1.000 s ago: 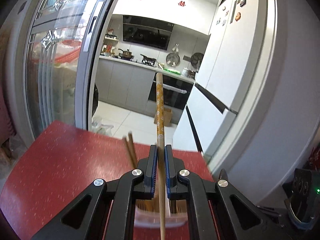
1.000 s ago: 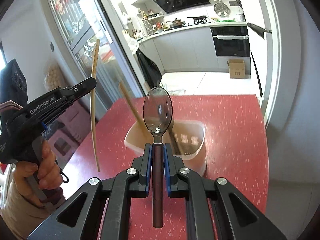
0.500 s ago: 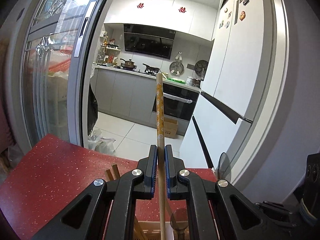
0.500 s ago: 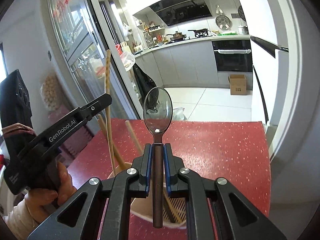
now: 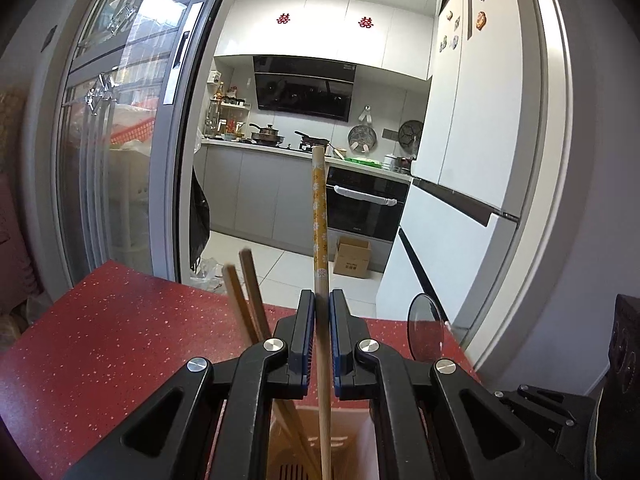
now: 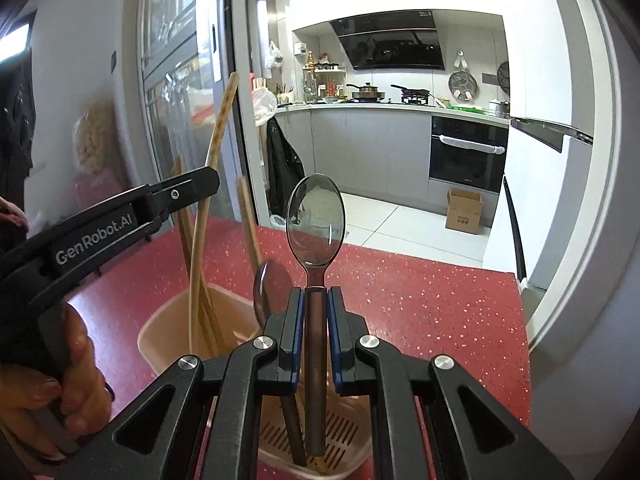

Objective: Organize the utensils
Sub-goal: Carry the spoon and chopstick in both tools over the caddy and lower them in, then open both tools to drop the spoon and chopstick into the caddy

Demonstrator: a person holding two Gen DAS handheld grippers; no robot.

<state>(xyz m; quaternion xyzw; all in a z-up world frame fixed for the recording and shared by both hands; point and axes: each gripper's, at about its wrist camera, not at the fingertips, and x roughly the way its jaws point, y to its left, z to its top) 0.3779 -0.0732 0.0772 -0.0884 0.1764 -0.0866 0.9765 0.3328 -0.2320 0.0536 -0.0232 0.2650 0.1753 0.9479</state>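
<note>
Left gripper [image 5: 322, 334] clamps patterned chopstick [image 5: 319, 216] upright, lower end over beige utensil holder [image 6: 160, 330] on red bench [image 6: 420, 300].

Right gripper [image 6: 316, 330] clamps spoon [image 6: 316, 216], handle tip inside holder, beside second spoon [image 6: 266, 288].

Advice: keep both vertical, sink ends to slotted floor, clear of leaning chopsticks [image 5: 244, 300], then release.

Readable: "GenRobot.AI" on left gripper body.

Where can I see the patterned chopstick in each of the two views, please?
Left wrist: patterned chopstick stands upright at centre, clamped in the left gripper.
Right wrist: at left, leaning, its lower end in the holder.
Shared landmark: cardboard box on the kitchen floor.
</note>
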